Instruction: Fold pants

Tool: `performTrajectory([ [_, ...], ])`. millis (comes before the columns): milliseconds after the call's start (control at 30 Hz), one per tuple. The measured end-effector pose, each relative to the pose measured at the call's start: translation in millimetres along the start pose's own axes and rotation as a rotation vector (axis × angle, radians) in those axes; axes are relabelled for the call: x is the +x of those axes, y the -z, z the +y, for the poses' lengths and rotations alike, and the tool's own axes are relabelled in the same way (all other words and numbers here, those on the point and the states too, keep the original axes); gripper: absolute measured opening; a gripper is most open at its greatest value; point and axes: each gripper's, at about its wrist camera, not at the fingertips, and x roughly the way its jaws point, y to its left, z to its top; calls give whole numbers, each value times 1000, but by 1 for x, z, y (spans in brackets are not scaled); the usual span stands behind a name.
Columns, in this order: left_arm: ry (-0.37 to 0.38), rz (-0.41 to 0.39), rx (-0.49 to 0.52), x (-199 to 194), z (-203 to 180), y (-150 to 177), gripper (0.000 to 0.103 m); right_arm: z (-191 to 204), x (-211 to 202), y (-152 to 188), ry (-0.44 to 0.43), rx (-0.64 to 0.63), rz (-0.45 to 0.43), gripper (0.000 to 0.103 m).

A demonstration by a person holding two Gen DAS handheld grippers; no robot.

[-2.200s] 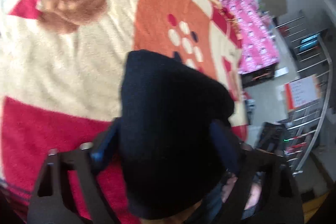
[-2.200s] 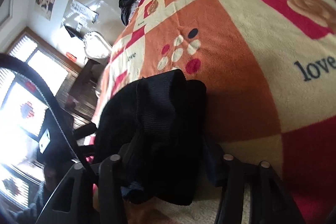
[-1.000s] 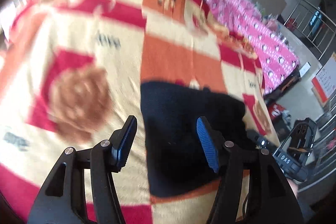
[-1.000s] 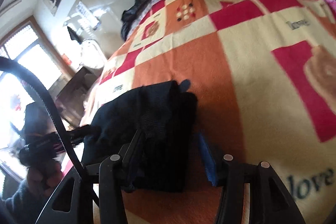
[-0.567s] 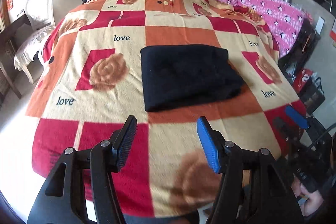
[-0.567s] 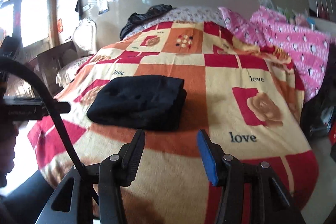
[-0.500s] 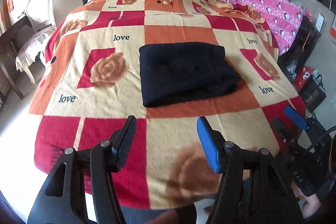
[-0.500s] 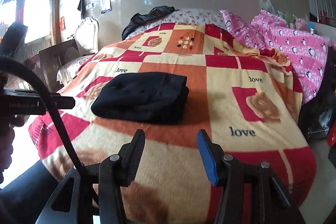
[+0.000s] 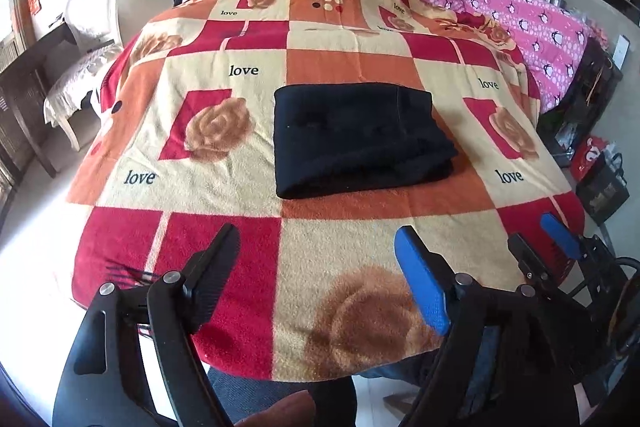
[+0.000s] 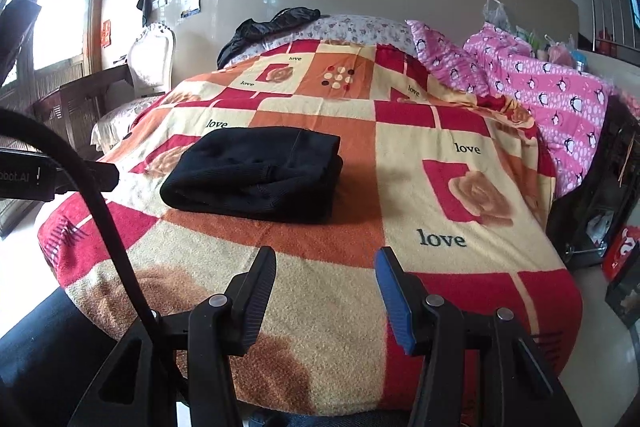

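The black pants (image 9: pixel 356 137) lie folded into a compact rectangle in the middle of the checked blanket (image 9: pixel 360 231) on the bed; they also show in the right wrist view (image 10: pixel 260 173). My left gripper (image 9: pixel 316 247) is open and empty, held back above the near edge of the bed. My right gripper (image 10: pixel 326 273) is open and empty, also back at the near edge. The right gripper shows at the lower right of the left wrist view (image 9: pixel 540 235). Neither gripper touches the pants.
A pink penguin quilt (image 9: pixel 532 19) lies along the bed's right side. A black garment (image 10: pixel 272 27) lies by the flowered pillow at the head. A white chair (image 9: pixel 88 43) and dark wooden desk stand left. Bags (image 9: pixel 600 183) sit on the floor at the right.
Both grippers let go of the pants and pulled back from them to the near edge of the bed. The folded pants now lie flat on the blanket.
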Motion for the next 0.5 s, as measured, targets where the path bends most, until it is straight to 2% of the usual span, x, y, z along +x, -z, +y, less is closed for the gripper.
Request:
performTrajectory([
  [500, 6, 89, -25, 11, 7, 5, 80, 6, -2, -1, 7, -27, -3, 50],
])
